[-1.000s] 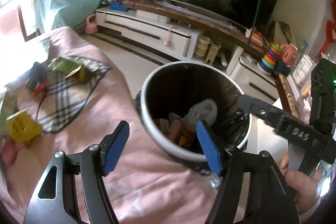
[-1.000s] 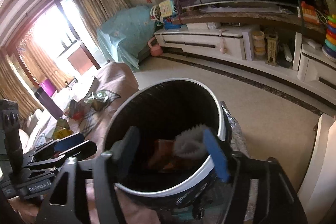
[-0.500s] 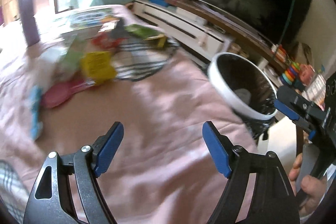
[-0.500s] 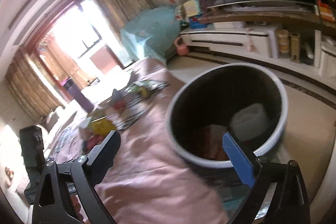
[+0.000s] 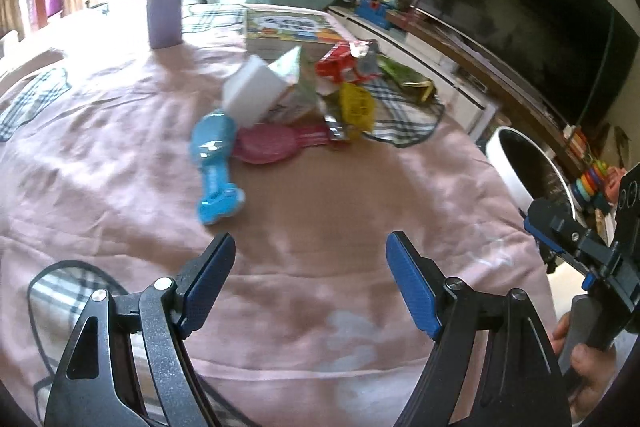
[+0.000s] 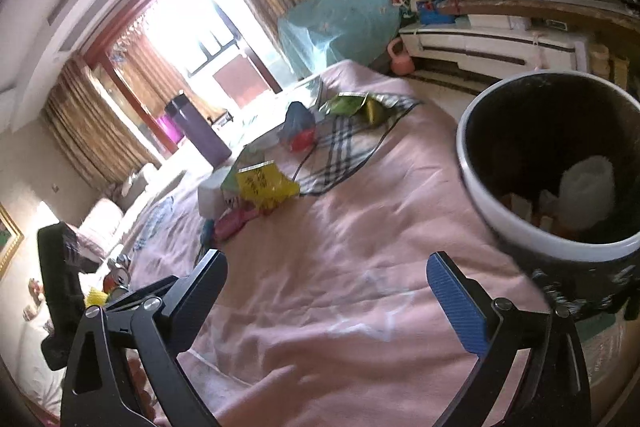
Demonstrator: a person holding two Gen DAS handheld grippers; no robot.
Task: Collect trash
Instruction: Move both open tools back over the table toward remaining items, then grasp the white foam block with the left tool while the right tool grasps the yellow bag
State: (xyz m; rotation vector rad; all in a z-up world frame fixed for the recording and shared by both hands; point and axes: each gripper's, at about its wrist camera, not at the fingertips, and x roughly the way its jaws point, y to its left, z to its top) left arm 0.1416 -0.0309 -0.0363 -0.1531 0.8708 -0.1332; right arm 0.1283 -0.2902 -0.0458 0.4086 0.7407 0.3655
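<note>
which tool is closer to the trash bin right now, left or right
Right. The right tool sits open just beside the trash bin, whose rim is next to its blue finger. The left tool, also open, hangs over the pink bedspread, with the bin farther off to its right.

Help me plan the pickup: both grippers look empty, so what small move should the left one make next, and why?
Probably ease the open left gripper forward toward the yellow wrapper. Its jaws are spread and empty, and litter lies ahead on the pink cloth, away from the bin.
</note>
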